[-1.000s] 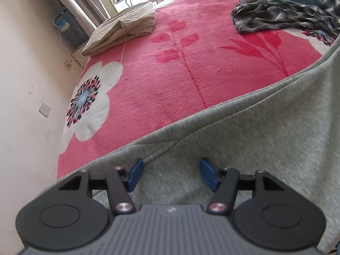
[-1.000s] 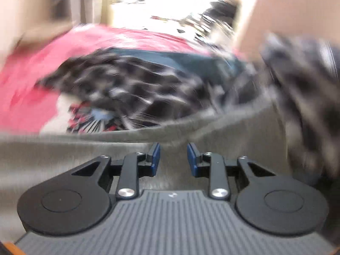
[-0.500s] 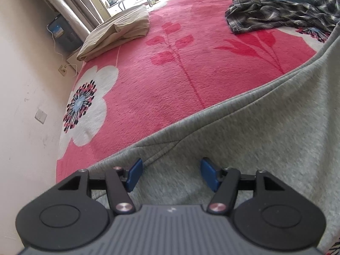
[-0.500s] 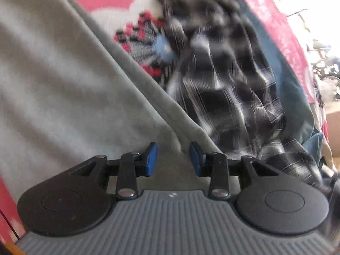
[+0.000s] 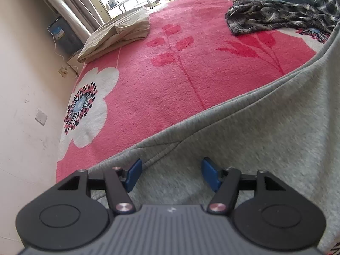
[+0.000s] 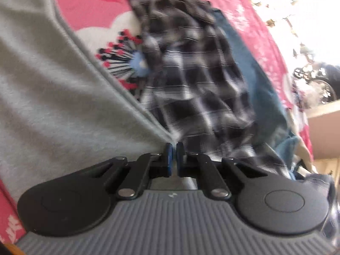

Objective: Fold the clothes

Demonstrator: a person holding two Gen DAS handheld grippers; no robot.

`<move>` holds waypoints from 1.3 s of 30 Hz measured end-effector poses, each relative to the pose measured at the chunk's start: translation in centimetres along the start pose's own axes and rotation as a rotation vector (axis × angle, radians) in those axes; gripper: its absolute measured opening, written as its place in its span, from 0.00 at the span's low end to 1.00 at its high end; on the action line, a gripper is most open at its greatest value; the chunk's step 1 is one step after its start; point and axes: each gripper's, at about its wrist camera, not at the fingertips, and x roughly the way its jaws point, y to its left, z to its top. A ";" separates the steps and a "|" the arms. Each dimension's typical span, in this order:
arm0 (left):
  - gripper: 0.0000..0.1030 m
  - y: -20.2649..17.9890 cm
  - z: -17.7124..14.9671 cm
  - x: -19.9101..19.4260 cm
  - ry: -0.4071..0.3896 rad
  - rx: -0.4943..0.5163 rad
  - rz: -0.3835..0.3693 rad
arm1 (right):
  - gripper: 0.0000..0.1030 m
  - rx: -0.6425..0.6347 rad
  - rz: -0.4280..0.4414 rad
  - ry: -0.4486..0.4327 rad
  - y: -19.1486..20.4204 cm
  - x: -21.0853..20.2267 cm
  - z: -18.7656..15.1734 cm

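Grey fleece, the sweatshirt (image 5: 265,131), covers the near and right part of the left wrist view, lying on a bed under a pink blanket (image 5: 170,80) with white flowers and red stem prints. Left gripper (image 5: 171,175): blue fingers (image 5: 133,174) spread wide apart, nothing between them, poised just above the grey fabric close to its seamed edge; contact with the cloth cannot be told. Right gripper (image 6: 172,159): fingers (image 6: 169,159) drawn almost together, only a thin slit between the blue pads, at the edge of the grey sweatshirt (image 6: 53,97) where its hem runs down to the tips; the hem appears pinched there, though motion blur softens the detail. In the right wrist view the sweatshirt fills the left side, taut toward the fingers. Right of it lies a crumpled dark plaid shirt (image 6: 191,74), partly over a blue garment (image 6: 261,89). In the left wrist view the plaid shirt (image 5: 276,17) sits far right on the blanket, well apart from the left gripper. Far left: a folded beige cloth (image 5: 119,34) at the blanket's far corner, near grey curtains (image 5: 70,4). A cream wall (image 5: 21,85) runs along the left side of the bed.
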 end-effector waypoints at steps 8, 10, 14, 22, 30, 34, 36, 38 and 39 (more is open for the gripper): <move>0.61 0.3 0.2 -0.5 0.006 -0.028 0.005 | 0.02 0.188 -0.091 -0.001 -1.2 0.7 -0.7; 0.60 0.9 0.2 -1.2 -0.007 -0.060 0.004 | 0.03 0.283 -0.087 -0.072 -0.8 -1.7 -0.4; 0.60 2.7 -1.1 -4.6 -0.048 -0.159 -0.013 | 0.16 0.492 -0.001 -0.229 1.7 -6.4 0.9; 0.65 10.1 -10.3 -11.7 -0.002 -0.466 0.026 | 0.47 0.587 0.304 -0.392 12.3 -8.2 11.4; 0.76 19.2 -21.4 -12.3 0.059 -0.985 -0.024 | 0.55 0.507 0.593 -0.440 23.1 -8.1 24.6; 0.79 22.3 -25.5 -9.6 0.031 -1.243 -0.125 | 0.57 0.463 0.737 -0.462 28.4 -8.1 31.2; 0.79 23.6 -27.1 -7.9 0.018 -1.365 -0.165 | 0.57 0.444 0.743 -0.433 29.4 -7.4 34.0; 0.78 24.6 -28.7 -6.2 -0.003 -1.474 -0.214 | 0.57 0.461 0.754 -0.402 30.2 -6.9 35.1; 0.77 25.0 -29.2 -5.5 -0.008 -1.509 -0.234 | 0.57 0.480 0.764 -0.387 30.3 -6.4 35.3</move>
